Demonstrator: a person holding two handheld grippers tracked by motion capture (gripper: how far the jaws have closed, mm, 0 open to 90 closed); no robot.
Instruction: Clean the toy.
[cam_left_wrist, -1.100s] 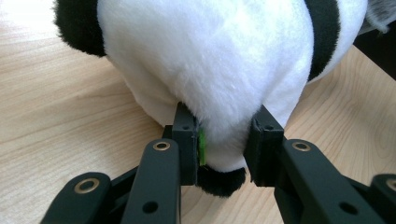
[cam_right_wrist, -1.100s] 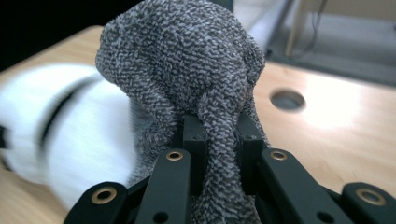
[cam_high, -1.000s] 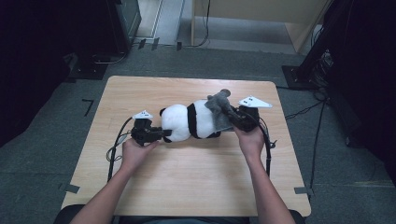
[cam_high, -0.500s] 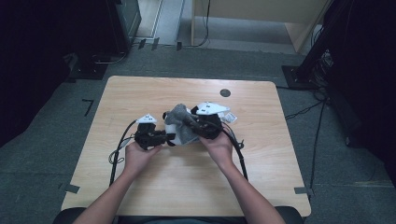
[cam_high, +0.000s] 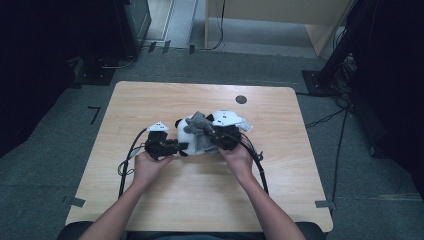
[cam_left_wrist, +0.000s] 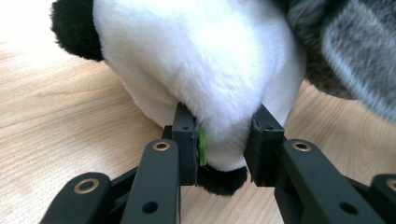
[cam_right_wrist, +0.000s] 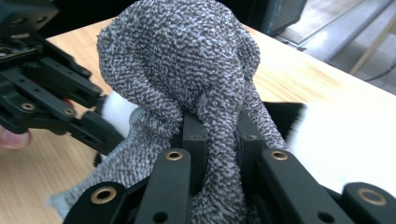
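Note:
A black and white plush panda (cam_high: 189, 136) lies on the wooden table (cam_high: 150, 100), bunched between my two grippers. My left gripper (cam_high: 176, 147) is shut on the panda's white body (cam_left_wrist: 205, 74), its pads pressing the fur from both sides (cam_left_wrist: 224, 140). A grey knitted cloth (cam_high: 200, 125) is draped over the panda's right part. My right gripper (cam_high: 212, 136) is shut on a pinched fold of that grey cloth (cam_right_wrist: 187, 60), which bulges above its jaws (cam_right_wrist: 217, 135). The left gripper's black frame (cam_right_wrist: 46, 93) shows at the left of the right gripper view.
A small dark round hole (cam_high: 241, 99) sits in the table near its far edge. Black cables (cam_high: 255, 160) trail from both grippers toward the near edge. Beyond the table stand dark equipment (cam_high: 135, 20) and a wooden cabinet (cam_high: 280, 20) on grey carpet.
My right gripper has moved left toward the left one with the grey cloth, bunching the panda shorter. The left gripper has stayed where it was.

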